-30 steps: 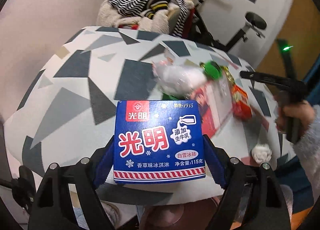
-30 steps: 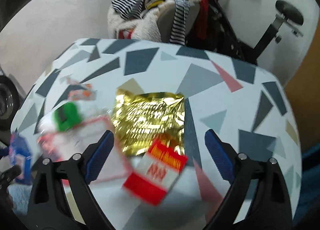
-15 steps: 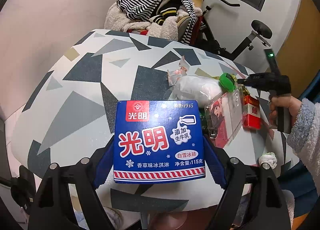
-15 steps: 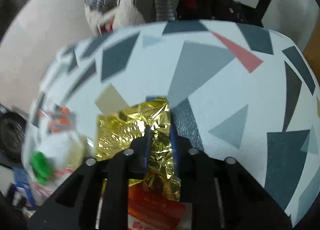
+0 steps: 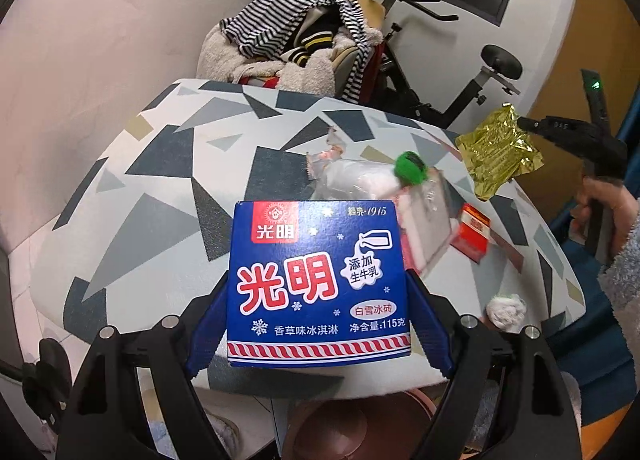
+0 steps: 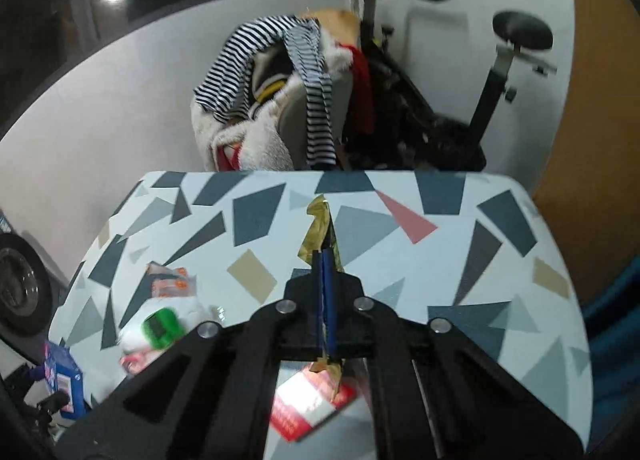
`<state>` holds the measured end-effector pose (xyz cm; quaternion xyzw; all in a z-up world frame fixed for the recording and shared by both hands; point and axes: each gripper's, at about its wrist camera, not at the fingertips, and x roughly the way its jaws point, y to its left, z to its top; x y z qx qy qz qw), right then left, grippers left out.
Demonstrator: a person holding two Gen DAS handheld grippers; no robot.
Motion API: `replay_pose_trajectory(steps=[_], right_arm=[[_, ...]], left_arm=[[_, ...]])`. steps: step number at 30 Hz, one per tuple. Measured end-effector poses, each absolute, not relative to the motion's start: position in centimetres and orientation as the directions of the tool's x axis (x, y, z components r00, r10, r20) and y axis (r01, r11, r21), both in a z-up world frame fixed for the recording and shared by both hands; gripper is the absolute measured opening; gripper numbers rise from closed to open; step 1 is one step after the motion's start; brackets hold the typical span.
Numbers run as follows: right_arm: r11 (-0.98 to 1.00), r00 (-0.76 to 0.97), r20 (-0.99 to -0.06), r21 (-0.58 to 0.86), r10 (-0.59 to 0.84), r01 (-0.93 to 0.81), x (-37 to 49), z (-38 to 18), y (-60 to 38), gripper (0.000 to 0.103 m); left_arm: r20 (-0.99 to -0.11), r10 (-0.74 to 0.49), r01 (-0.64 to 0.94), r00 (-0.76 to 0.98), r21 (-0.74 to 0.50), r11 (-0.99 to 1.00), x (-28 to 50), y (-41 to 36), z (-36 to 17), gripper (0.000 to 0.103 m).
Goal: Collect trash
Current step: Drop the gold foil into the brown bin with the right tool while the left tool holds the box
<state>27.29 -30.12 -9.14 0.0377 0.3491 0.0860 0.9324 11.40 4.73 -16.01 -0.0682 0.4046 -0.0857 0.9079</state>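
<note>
The right claw (image 6: 325, 260) is pinching the gold wrapper (image 5: 498, 152) by its edge; light and crinkly, it is probably slippery. The left claw (image 5: 318, 320) is clamping the stiff box (image 5: 318, 284).

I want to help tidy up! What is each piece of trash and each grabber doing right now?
Left gripper: shut on blue ice cream box.
Right gripper: shut on gold foil wrapper, lifted off table.
Red packet: lying on table.
Crumpled tissue: lying near table edge.
</note>
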Motion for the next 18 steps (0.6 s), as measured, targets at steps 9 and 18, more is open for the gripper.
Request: replay_pose_trajectory(steps=[9,18], right_arm=[[0.959,0.752,-0.595,0.158,0.283,-0.236,16.2,-6.5,-28.6,0.005],[0.906,0.675,-0.611,0.207,0.414,-0.368,4.5,-9.1,-25.6,0.005]], left_arm=[[-0.699,-0.240,0.152,0.673,-0.186,0.971,6.0,3.6,-14.4,0.080],[-0.704,-0.252,0.187,0.664,-0.170,0.968,0.3,3.3,-15.8,0.080]])
